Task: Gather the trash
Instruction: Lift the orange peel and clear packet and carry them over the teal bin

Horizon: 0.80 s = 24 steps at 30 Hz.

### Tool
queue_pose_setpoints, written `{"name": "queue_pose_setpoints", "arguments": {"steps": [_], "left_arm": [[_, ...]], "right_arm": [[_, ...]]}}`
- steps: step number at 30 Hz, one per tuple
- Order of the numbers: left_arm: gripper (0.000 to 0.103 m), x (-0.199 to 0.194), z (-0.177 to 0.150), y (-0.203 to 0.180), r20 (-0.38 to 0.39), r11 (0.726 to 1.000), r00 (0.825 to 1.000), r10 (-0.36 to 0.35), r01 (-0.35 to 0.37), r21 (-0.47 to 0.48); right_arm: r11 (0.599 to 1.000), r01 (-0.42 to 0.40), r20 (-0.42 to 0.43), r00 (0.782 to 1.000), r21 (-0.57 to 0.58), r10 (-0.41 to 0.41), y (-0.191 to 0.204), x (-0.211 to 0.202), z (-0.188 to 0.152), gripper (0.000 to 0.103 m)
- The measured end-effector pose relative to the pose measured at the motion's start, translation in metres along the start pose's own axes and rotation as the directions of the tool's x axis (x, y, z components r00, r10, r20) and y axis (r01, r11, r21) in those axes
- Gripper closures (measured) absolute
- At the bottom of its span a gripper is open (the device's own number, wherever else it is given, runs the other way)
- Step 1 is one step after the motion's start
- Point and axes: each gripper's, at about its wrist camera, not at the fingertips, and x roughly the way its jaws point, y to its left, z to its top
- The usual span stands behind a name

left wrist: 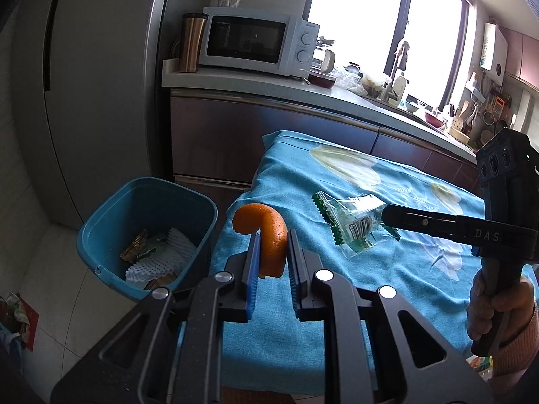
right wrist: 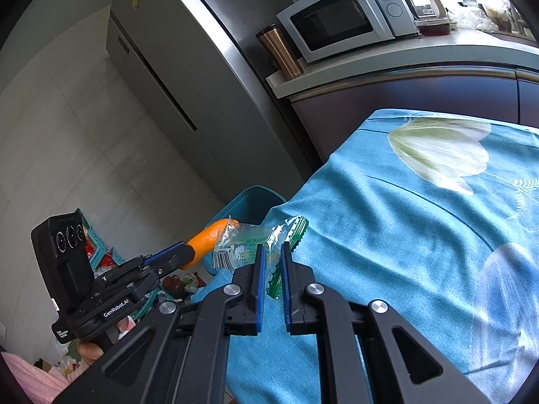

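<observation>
Nearest in the left wrist view: left hand-held gripper (left wrist: 273, 235), clamped on a curved strip of orange peel (left wrist: 269, 235), blue pads pressing it from both sides, upper end of the peel curling over toward the bin. Seen from the right wrist view, same gripper (right wrist: 188, 252) with the peel (right wrist: 205, 240) sticking out past its fingertips, above the bench edge.

Right hand-held gripper (right wrist: 270, 256), closed on a clear plastic wrapper (right wrist: 249, 245) with green serrated edges and a barcode, wrapper pinched thin between the blue pads and hanging off the bench surface. In the left wrist view, same gripper (left wrist: 387, 215) reaching in from the right with the wrapper (left wrist: 350, 225) at its tip, a hand (left wrist: 495, 306) in a pink sleeve around its handle.

Underneath both, a bench covered by a blue cloth (left wrist: 337, 303) printed with pale tulips.

Just beside the bench's left edge, on the tiled floor: a blue bin (left wrist: 101, 235), open-topped, holding white foam netting (left wrist: 161, 256) and some brown scraps.

Farther back: a grey refrigerator (left wrist: 101, 84), then a worktop carrying a copper tumbler (left wrist: 191, 43) next to a white microwave (left wrist: 256, 42), and bright windows beyond.
</observation>
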Motion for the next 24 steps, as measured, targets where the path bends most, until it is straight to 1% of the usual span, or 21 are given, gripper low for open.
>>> {"name": "queue_pose_setpoints", "arguments": {"steps": [24], "left_arm": [[0.087,-0.002,0.007,0.017,0.020,0.999,0.999,0.050,-0.049,-0.017]], "right_arm": [[0.999,-0.035,-0.028,0.999,-0.030,0.035,0.009,0.021,0.015,0.095]]}}
